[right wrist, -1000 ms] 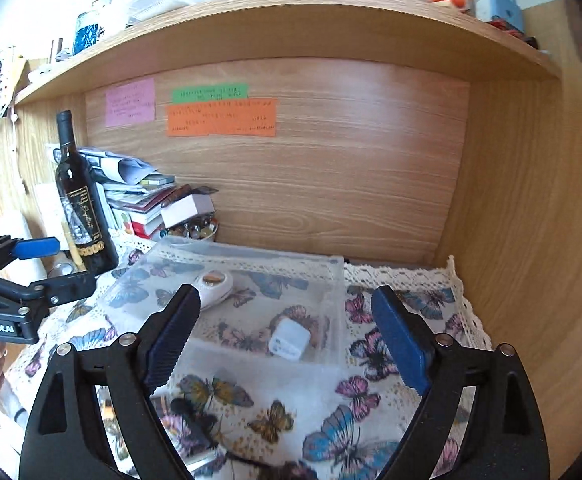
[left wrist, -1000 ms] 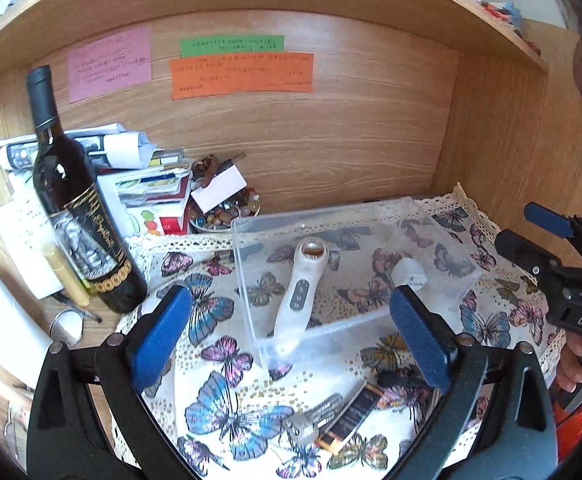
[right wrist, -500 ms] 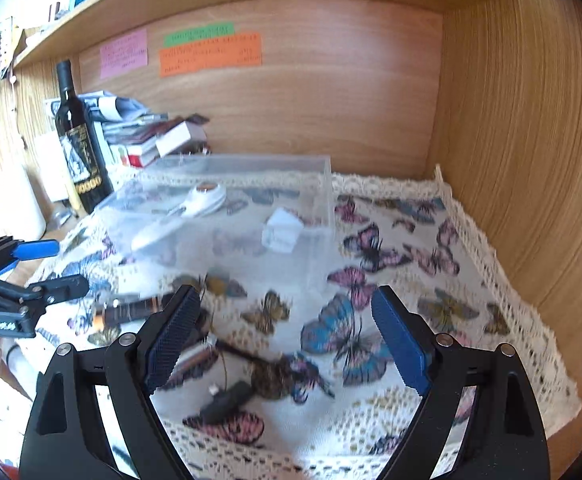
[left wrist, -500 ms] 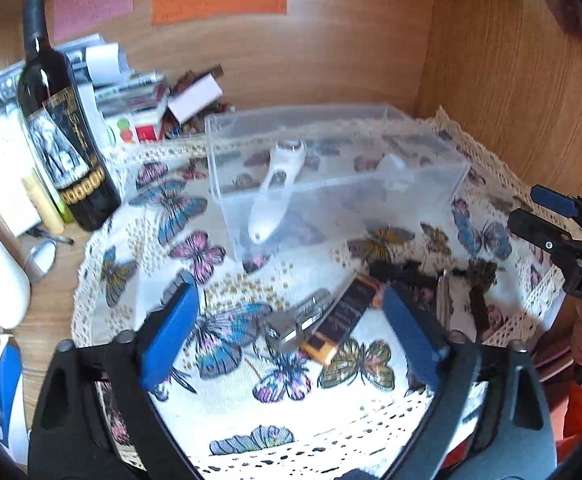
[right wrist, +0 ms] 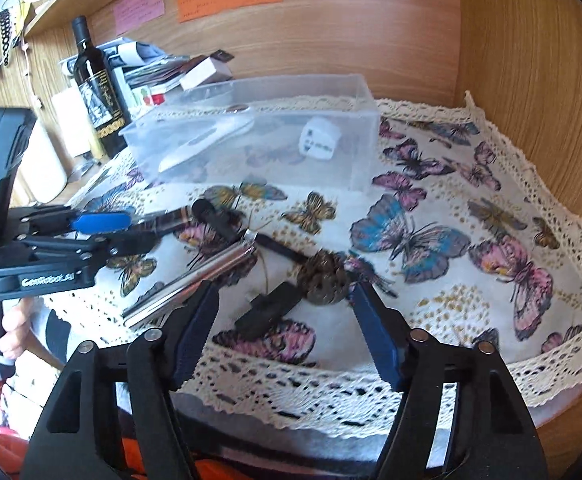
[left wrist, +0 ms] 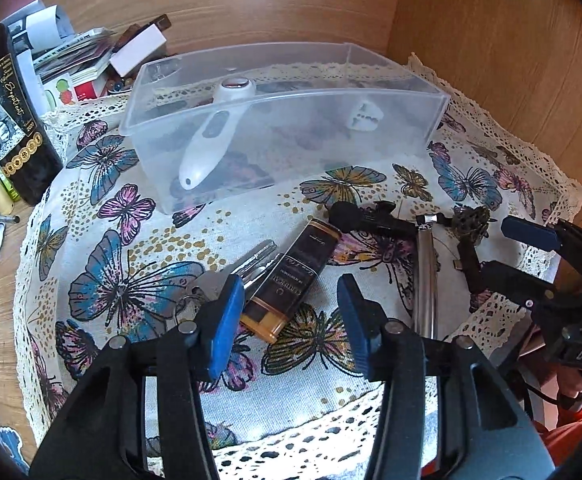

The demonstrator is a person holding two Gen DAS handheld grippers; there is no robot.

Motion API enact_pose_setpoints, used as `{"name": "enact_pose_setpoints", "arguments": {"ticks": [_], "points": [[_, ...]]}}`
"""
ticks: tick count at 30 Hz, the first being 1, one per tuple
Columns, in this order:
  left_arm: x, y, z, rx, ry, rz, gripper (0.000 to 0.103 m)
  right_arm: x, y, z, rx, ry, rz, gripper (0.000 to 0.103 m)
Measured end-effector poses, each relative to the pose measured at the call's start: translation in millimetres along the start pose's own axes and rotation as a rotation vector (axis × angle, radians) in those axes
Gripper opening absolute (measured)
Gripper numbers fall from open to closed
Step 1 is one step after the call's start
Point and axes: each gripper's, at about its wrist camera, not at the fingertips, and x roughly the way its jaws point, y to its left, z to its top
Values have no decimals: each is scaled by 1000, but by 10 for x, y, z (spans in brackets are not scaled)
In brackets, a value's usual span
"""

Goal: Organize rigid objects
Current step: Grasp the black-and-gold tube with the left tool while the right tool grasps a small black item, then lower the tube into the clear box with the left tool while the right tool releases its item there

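**Both grippers drop in over the loose items**

On the left, the left gripper (left wrist: 287,312) has swung down from the shelf view and narrowed, its jaws released and empty, bracketing the dark tube (left wrist: 291,276) with the keys (left wrist: 247,268) just beside it. Centre stage, the clear bin (left wrist: 291,120) already holds a white handheld device (left wrist: 211,140) and a white plug (left wrist: 363,118). Over to the right, the right gripper (right wrist: 283,316) has come low too, jaws parted and empty, around the black stick (right wrist: 267,310) beside the pinecone (right wrist: 323,276). A silver bar (right wrist: 195,280) lies between. Pickups look imminent; those items are not yet binned.
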Motion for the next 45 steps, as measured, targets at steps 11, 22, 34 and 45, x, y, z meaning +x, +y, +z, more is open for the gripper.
{"name": "enact_pose_setpoints", "arguments": {"ticks": [11, 22, 34, 45], "points": [[54, -150, 1, 38, 25, -56, 30, 163, 47, -60, -12, 39, 7, 27], [91, -232, 50, 37, 1, -28, 23, 98, -9, 61, 2, -1, 16, 18], [-362, -70, 200, -34, -158, -11, 23, -116, -17, 507, -13, -141, 4, 18], [-619, 126, 560, -80, -281, 29, 23, -136, -81, 1019, -45, -240, -31, 18]]}}
